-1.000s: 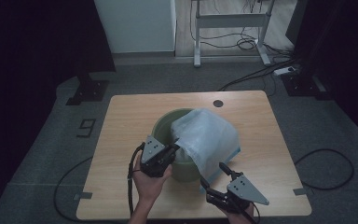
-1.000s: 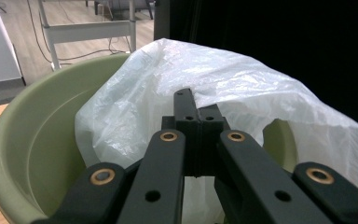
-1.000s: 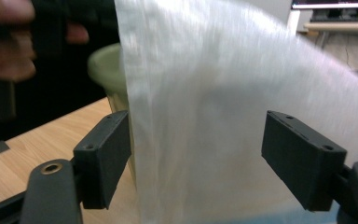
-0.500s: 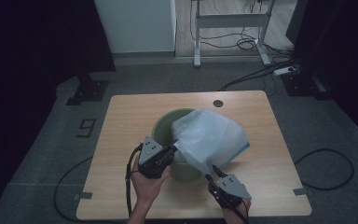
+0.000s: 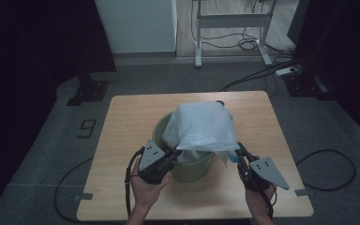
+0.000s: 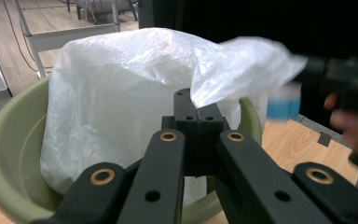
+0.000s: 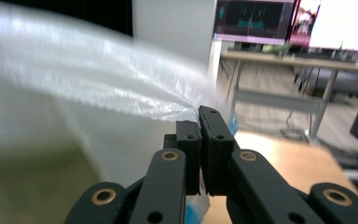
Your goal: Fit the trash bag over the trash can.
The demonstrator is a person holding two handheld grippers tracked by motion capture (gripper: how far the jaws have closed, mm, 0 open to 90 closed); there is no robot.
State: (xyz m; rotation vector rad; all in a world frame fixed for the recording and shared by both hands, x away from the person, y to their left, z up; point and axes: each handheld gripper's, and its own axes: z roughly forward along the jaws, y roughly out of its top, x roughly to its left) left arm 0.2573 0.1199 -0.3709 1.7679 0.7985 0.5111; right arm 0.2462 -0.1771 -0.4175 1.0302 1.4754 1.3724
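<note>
My right gripper (image 5: 238,151) had just been closing, and its jaws stood clamped on the near-right edge of the white plastic bag (image 5: 200,125); in the right gripper view the film was pinched between the pads (image 7: 200,122) and stretched away to the left. My left gripper (image 5: 172,153) was fully closed on the bag's edge at the near-left rim of the green bucket (image 5: 192,168); in the left gripper view the jaws met right where the bag folded. The bag sat ballooned over the bucket, partly inside it, its mouth spread between the two grippers and not yet around the rim. The bucket stood mid-table on the wooden table (image 5: 122,136).

Risks, as I judged them: thin film could tear at either pinch if I pulled the hands apart too hard. The right grip looked like a small bite of the edge, so it could slip out under tension. Pulling sideways could drag or tip the light bucket, since nothing held it down. The trapped air could keep the bag from seating.

Hard to make out: the right gripper view was motion-blurred, and a blue bit near the right jaws (image 5: 233,158) was unclear, maybe a pad or a tag. The bucket's inside and far rim were covered by the bag. How many layers each gripper held, I couldn't tell.
</note>
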